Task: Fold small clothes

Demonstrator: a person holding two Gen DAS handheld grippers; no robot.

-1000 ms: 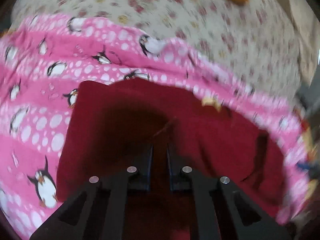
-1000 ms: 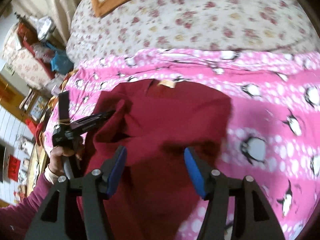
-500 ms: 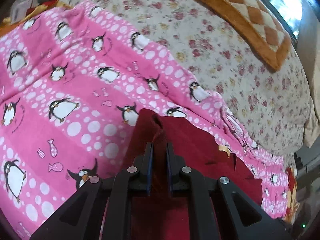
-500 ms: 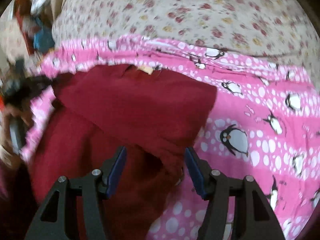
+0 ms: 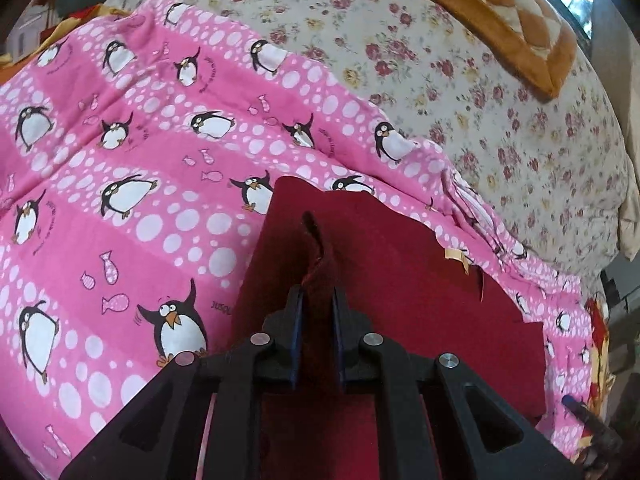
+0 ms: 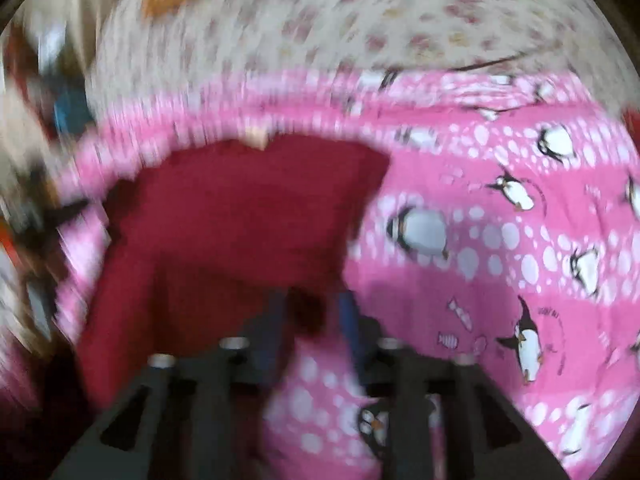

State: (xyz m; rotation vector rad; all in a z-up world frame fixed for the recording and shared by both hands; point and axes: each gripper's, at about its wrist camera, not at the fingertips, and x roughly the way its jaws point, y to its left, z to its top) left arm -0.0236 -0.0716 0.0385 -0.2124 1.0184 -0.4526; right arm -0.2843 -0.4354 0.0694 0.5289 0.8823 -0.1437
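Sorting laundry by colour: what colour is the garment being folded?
Dark red garment, clearest in the left wrist view.

A floral-sheeted bed carries a pink penguin blanket, with an orange checked cushion beside it

One red garment, two blankets.

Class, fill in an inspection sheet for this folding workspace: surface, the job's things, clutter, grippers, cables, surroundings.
Surface: pink penguin-print blanket over a floral bedsheet.
Job's things: dark red garment, partly folded, tan label at its collar.
Clutter: orange checked cushion on the sheet.
Grippers: left gripper shut on a raised fold of the garment; right gripper blurred, jaws just opening, garment edge between them.
Cables: nothing seen.
Surroundings: blurred household items beyond the bed's edge.
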